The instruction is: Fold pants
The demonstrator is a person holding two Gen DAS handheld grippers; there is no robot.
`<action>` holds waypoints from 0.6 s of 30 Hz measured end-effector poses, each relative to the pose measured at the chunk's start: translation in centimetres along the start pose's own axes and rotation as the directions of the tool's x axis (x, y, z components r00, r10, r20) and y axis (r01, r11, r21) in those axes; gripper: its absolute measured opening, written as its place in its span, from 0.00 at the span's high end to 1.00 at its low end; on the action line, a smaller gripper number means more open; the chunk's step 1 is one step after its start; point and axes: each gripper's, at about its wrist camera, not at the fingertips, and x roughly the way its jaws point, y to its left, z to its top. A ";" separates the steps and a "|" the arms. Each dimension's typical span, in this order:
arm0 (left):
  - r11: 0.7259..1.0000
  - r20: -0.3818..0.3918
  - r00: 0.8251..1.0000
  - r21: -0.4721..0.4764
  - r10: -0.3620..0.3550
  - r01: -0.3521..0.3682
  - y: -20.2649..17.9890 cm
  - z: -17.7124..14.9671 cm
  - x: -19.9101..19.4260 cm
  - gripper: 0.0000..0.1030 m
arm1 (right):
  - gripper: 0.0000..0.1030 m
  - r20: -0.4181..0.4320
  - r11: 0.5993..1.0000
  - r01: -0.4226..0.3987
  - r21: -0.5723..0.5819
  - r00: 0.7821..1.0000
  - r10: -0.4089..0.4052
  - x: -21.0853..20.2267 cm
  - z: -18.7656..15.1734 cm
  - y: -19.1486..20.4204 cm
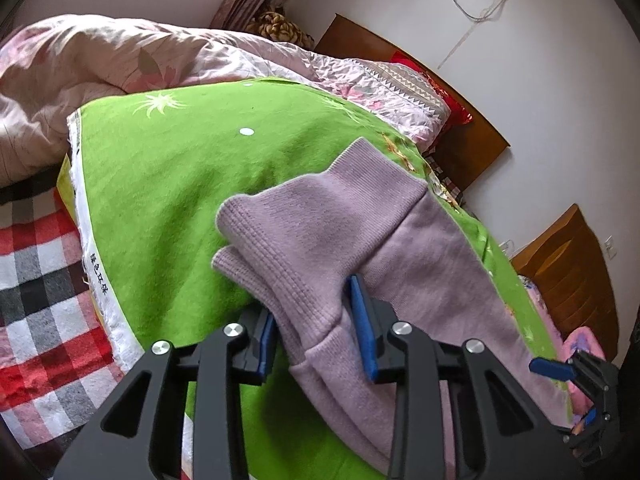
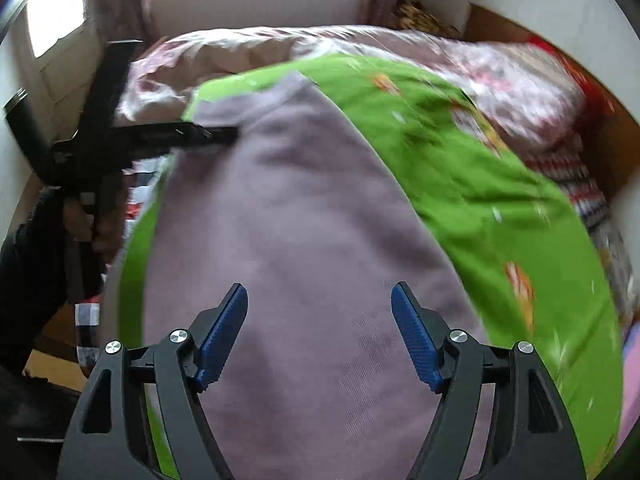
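Pants (image 1: pixel 360 248) in lilac knit lay across green cloth (image 1: pixel 168 184) spread over bed, ribbed cuffs stacked toward far left, legs running to near right. Seen from right wrist as broad lilac panel (image 2: pixel 304 216) filling middle, motion-blurred throughout.

Printed along white selvedge of green cloth at near left: vertical line of small dark Chinese characters (image 1: pixel 99 274), too small to read with certainty. White dot (image 1: pixel 247 132) and pale starburst prints on same cloth; no other writing or brand legible anywhere.

Left gripper (image 1: pixel 316 324) clenched on pants, blue pads pressed against bunched fabric just below cuffs; left pad (image 1: pixel 266 340) half hidden behind knit. Same gripper visible in right wrist view (image 2: pixel 224 134) at far left edge of panel, tips buried in fabric, gloved hand (image 2: pixel 80 216) on its handle dim and blurred.

Right gripper (image 2: pixel 320 332) released, fingers spread wide over lilac fabric, nothing between pads; contact with fabric below impossible to judge. Only partly caught in left wrist view at near right edge (image 1: pixel 576 384), one blue pad showing, rest cut off.

Pink floral quilt (image 1: pixel 100 68) heaped at far side, hiding far edge of green cloth. Red, white and black checked blanket (image 1: pixel 36 280) at near left, cut off by lens rim. Wooden headboard (image 1: pixel 460 128) at far right, wooden nightstand (image 1: pixel 568 276) nearer right, both partly masked. Waist end of pants hidden beneath gripper bodies.
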 end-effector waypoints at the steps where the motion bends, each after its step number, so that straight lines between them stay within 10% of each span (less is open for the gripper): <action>1: 1.000 0.003 1.000 0.007 0.007 -0.007 -0.1 0.0 0.0 0.70 | 0.30 -0.019 1.000 0.023 0.012 1.000 -0.023 0.4 -0.6 -0.2; 5: 1.000 0.004 1.000 0.003 0.003 -0.003 -0.2 0.0 0.0 0.75 | 0.10 0.051 0.994 -0.003 0.108 0.999 -0.002 1.3 -2.4 -2.1; 18: 0.999 0.021 0.998 0.009 -0.052 0.052 -1.8 2.4 -2.9 0.85 | 0.10 0.058 0.984 -0.017 0.178 0.998 0.007 0.4 -2.5 -2.4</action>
